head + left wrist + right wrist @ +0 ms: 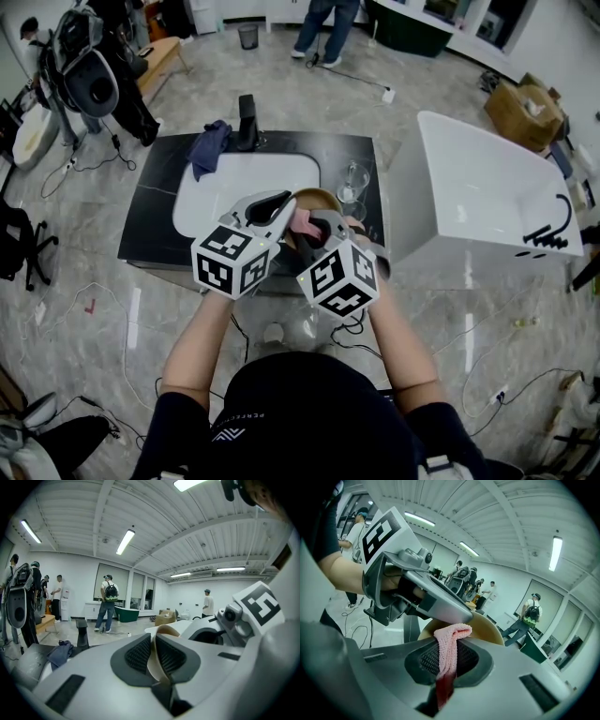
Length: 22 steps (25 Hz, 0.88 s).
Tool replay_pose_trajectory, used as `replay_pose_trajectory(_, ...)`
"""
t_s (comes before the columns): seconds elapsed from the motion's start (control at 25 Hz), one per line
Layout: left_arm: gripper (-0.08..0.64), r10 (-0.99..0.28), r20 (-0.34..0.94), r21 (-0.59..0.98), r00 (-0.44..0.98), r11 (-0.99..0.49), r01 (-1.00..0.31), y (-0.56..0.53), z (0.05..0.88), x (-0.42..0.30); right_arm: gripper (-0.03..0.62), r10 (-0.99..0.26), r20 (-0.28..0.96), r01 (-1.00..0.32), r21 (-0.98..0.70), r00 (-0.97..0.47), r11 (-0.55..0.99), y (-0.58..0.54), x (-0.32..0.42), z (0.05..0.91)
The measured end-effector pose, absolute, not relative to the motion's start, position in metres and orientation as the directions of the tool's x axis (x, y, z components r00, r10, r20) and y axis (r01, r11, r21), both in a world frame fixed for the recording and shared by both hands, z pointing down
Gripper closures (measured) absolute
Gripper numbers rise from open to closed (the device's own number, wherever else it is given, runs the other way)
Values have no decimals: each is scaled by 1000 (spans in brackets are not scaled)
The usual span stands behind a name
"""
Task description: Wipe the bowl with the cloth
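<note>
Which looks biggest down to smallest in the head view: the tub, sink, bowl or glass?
1. white tub
2. sink
3. bowl and glass: about alike. The bowl is partly hidden, so I can't rank them.

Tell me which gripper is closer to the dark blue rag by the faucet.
Left. The left gripper, shut on the rim of the bowl, is right of the rag, toward the person; the right gripper, shut on the pink cloth, sits farther right.
</note>
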<state>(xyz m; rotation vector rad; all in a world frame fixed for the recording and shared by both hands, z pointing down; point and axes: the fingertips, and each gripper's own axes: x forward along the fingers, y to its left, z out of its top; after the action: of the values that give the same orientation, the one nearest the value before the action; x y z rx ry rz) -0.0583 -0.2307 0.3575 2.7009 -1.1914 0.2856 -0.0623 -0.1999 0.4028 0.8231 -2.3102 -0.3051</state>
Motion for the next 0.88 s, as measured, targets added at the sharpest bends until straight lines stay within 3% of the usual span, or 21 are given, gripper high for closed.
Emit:
replay_pose_trajectory(0.6, 531, -718, 264, 64, 644, -653, -755, -232, 362, -64, 549, -512, 566, -374, 351, -646, 859, -180, -69, 415)
replay_pose_trajectory(0.88, 532, -725, 263, 62, 636, -646, -761, -229, 366, -71, 549, -517, 587, -349, 384, -623, 855, -175, -64, 419)
